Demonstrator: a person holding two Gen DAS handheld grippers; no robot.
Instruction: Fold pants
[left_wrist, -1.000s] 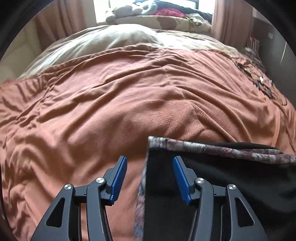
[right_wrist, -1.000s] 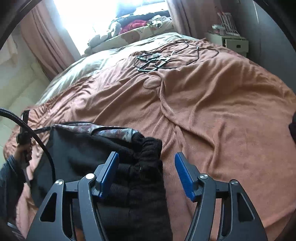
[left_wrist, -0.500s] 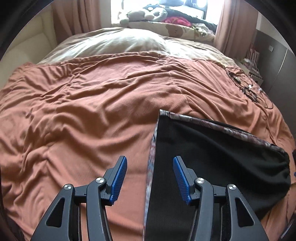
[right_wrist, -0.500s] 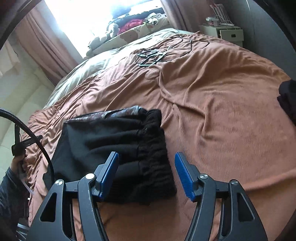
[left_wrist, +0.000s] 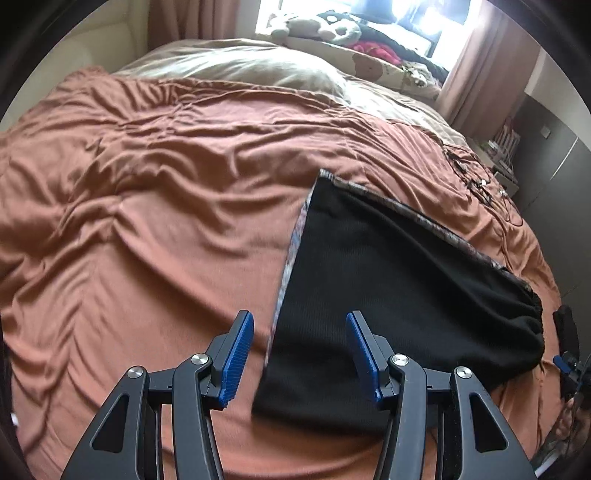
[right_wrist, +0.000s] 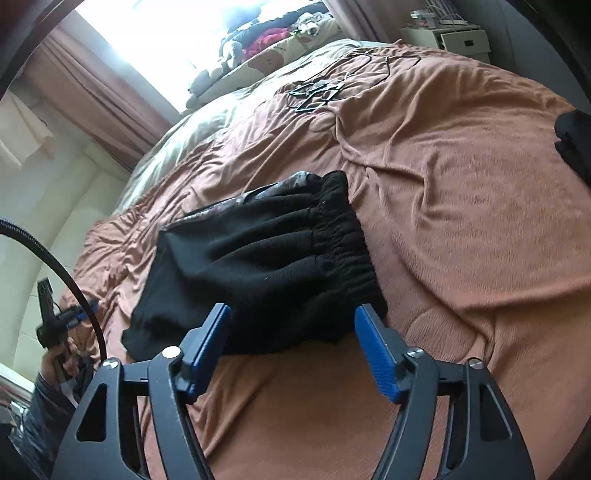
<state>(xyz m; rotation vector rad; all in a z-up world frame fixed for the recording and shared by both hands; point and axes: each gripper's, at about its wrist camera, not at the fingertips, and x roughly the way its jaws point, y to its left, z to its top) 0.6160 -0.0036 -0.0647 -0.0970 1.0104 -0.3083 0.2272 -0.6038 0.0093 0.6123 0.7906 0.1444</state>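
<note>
Wrinkled rust bedspread (left_wrist: 177, 206) bears folded black knit pants (left_wrist: 388, 295); both jaws released, right widening.

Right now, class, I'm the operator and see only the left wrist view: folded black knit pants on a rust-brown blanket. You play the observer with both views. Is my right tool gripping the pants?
Observer: No. In the right wrist view the right tool has its jaws opening with nothing pinched between them. The folded black knit pants lie on the rust-brown blanket.
Operator: Is anything else dark on the bed that I can't see?
Observer: Yes. Another black garment lies at the right edge of that view, apart from the pants.
</note>
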